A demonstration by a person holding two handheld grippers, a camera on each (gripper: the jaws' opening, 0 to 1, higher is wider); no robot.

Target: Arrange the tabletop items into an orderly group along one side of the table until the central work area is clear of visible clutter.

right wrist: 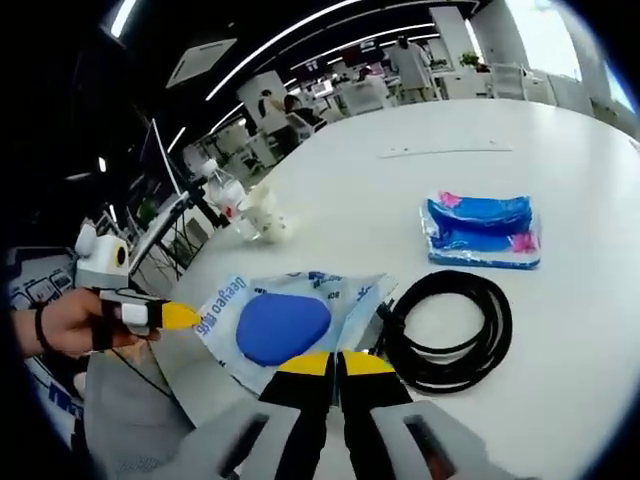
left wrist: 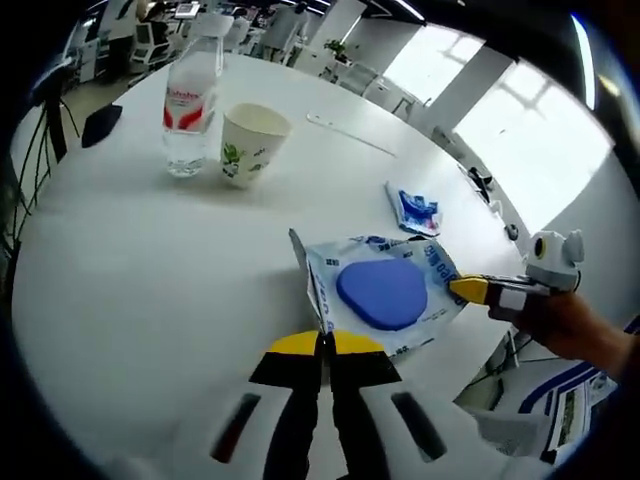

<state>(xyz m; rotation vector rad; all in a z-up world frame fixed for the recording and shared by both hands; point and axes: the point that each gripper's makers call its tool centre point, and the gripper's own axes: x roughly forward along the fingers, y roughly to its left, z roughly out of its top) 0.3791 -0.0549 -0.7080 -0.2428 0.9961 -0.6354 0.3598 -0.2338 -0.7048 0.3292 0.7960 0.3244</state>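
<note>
Both grippers, left [left wrist: 326,345] and right [right wrist: 336,362], clamp their fingers on opposite edges of the wipes pack [left wrist: 385,290], apparently lifting it clear of the black cable [right wrist: 450,330] for regrouping.

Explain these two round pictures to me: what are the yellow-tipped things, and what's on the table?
Each picture comes from a camera riding on a handheld two-jaw gripper; a person holds one per hand. In the left gripper view, the left gripper has its jaws together on the edge of a clear bag with a blue pad. The right gripper pinches the same bag's other edge. On the white table stand a water bottle and paper cup. A small blue packet and a coiled black cable lie nearby.
</note>
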